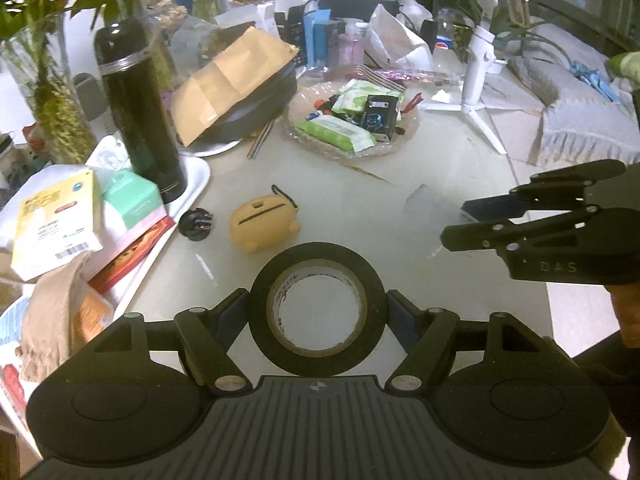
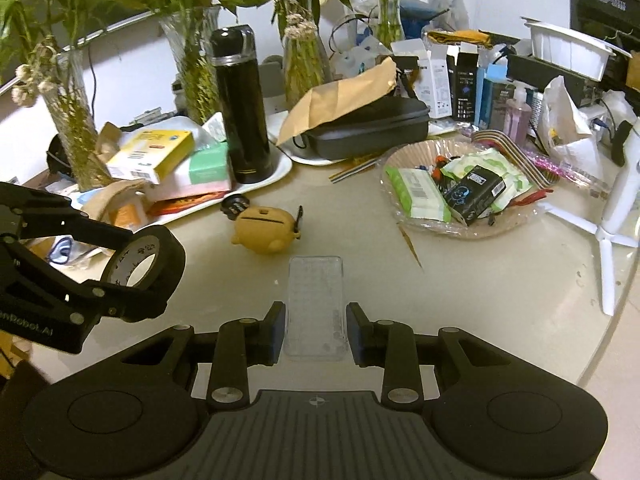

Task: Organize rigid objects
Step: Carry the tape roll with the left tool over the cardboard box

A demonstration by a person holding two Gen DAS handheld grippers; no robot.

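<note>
Tape roll (image 1: 318, 308) showing black outside, core (image 1: 318, 312) showing brown-white with small dark print. Both grippers, left gripper (image 1: 318, 316) and right gripper (image 2: 315, 330), showing black, pads (image 2: 276, 334) showing blue. Phone case (image 2: 315, 306) appearing clear with faint grid pattern. Small pouch (image 2: 266, 230) showing mustard yellow with black strap. Flask (image 2: 240, 108) showing glossy black with thin gold ring near base. Table (image 2: 460, 300) showing pale cream. Wipe packs (image 2: 416, 196) in glass dish (image 2: 516, 226) showing green and white.
</note>
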